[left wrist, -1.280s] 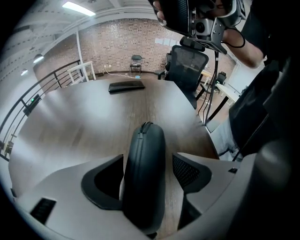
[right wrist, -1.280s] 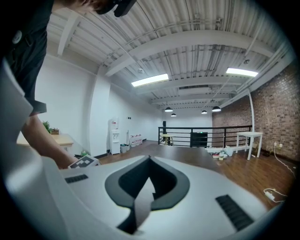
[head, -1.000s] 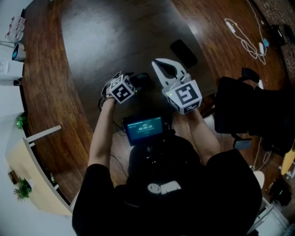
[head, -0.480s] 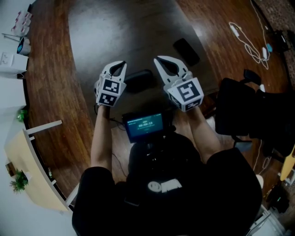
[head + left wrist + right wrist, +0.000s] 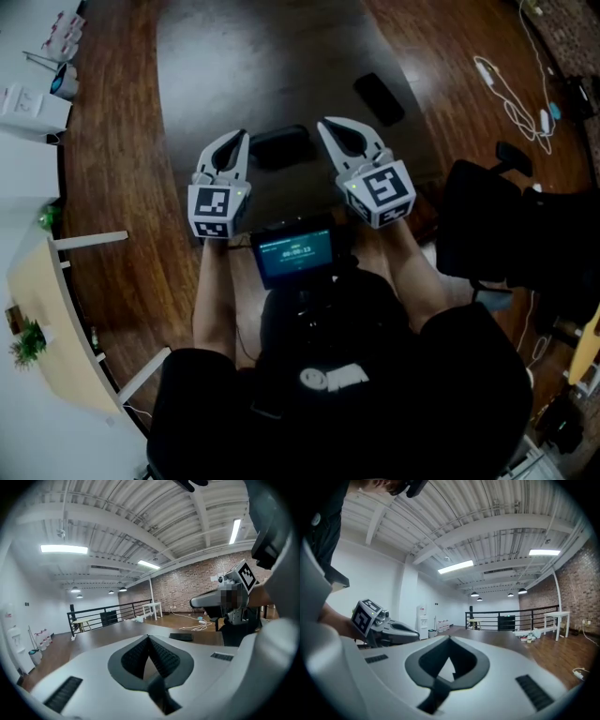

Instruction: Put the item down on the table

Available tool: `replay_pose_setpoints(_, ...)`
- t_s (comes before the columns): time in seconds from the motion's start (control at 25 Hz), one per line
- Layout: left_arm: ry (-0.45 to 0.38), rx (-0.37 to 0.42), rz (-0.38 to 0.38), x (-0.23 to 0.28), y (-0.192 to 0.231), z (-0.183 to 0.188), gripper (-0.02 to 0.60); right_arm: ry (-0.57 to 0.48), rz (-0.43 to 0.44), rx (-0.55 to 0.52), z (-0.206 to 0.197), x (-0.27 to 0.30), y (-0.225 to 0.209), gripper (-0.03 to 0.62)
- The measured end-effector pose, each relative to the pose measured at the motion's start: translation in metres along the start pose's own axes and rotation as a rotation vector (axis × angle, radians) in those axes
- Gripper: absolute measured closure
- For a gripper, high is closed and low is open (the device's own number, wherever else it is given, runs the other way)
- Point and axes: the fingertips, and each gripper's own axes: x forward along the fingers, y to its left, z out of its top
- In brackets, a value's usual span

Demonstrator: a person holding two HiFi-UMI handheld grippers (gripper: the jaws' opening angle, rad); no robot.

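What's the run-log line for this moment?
left gripper: jaws shut, empty | right gripper: jaws shut, empty | dark item: on table, untouched

Your table (image 5: 234,66) reads as dark wood w/ a smooth, semi-gloss top, light sheen toward its far edge. Floor (image 5: 112,187) round it: reddish wood planks, glossier. Case (image 5: 279,146) by the table's near edge looks matt black; plastic or fabric, can't tell. Left gripper (image 5: 232,142) & right gripper (image 5: 330,127): matt pale-grey plastic shells. Pads (image 5: 164,660): dark, ribbed, rubbery-looking. Your sleeve (image 5: 187,394): black cloth. Far wall (image 5: 197,581): rough brick.
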Motion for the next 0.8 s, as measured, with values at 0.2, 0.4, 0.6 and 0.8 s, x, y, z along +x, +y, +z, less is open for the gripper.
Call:
replay_pose_setpoints(0.2,-0.039,0.005,0.050,-0.036,-0.021,0.006,0.580,-0.018,0.025,-0.008,0.000,-0.029,0.018,0.585)
replay_pose_setpoints(0.4,-0.091,0.002,0.088,-0.071,-0.046,0.020,0.581,-0.037,0.056,-0.012,0.001,-0.060,0.033,0.585)
replay_pose_setpoints(0.6,-0.126,-0.004,0.122,-0.098,-0.064,0.031,0.580,-0.047,0.085,-0.017,0.000,-0.085,0.046,0.585)
replay_pose_setpoints(0.8,-0.146,0.001,0.129,-0.118,-0.080,0.039,0.581,-0.054,0.090,-0.017,0.002,-0.103,0.057,0.585)
